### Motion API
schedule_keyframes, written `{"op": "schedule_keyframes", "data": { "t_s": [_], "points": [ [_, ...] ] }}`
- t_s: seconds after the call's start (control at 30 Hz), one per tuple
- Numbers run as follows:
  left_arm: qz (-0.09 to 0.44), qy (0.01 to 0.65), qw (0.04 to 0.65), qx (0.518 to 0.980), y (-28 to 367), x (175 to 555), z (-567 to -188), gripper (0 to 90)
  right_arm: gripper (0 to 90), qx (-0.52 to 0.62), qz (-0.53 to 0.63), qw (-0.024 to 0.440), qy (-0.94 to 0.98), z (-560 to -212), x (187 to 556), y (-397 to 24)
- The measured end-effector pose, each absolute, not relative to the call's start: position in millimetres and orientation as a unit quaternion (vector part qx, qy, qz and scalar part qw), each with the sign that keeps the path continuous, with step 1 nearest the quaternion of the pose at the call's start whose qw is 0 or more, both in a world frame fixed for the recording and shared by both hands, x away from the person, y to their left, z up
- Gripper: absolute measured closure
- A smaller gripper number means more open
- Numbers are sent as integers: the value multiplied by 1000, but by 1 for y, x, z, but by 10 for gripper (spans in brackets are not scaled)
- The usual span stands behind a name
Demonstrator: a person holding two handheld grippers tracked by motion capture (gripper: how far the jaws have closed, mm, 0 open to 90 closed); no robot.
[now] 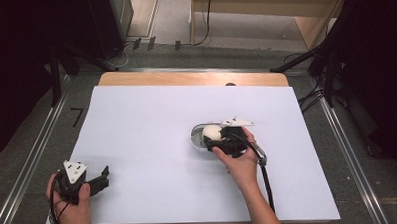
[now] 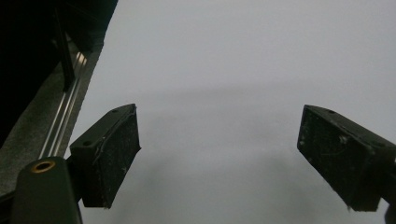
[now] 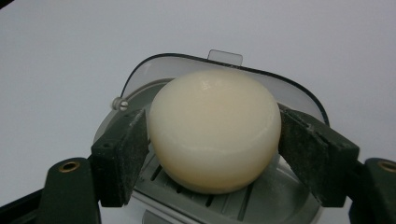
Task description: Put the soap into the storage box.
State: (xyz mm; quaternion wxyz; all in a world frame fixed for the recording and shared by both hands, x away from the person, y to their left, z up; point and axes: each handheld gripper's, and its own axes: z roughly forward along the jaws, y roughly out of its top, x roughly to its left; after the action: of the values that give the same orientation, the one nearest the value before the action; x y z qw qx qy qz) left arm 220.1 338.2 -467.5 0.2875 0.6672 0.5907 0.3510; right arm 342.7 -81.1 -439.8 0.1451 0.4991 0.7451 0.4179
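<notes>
A round cream bar of soap (image 3: 215, 130) sits over the ribbed base of a grey soap case (image 3: 268, 207), whose clear lid (image 3: 154, 70) lies open behind it. My right gripper (image 3: 212, 140) is shut on the soap, one pad pressed against each side. From above, the soap (image 1: 211, 130) and case (image 1: 195, 137) lie right of the table's middle, with the right gripper (image 1: 213, 139) over them. My left gripper (image 1: 103, 179) rests near the front left corner. In its own view the left gripper (image 2: 219, 158) is open, with bare white sheet between its fingers.
A white sheet (image 1: 161, 108) covers the wooden table (image 1: 185, 78). Metal rails (image 1: 33, 153) run along both sides on the grey floor. Black stands and cables (image 1: 316, 93) crowd the far right, and dark equipment stands at the far left.
</notes>
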Motion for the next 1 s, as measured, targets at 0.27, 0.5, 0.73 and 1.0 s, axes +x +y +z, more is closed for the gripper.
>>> {"op": "schedule_keyframes", "data": {
  "t_s": [0.27,0.5,0.73,1.0],
  "points": [
    [351,590,288,667,338,220,-467,140,251,497,434,157,735,-432,337,-92],
    [351,590,287,668,338,220,-468,140,256,491,449,164,728,-421,330,-102],
    [352,590,287,667,338,220,-468,140,266,498,454,169,719,-421,325,-117],
    [354,589,285,668,338,220,-468,140,272,518,450,174,706,-432,318,-145]
  ]
}}
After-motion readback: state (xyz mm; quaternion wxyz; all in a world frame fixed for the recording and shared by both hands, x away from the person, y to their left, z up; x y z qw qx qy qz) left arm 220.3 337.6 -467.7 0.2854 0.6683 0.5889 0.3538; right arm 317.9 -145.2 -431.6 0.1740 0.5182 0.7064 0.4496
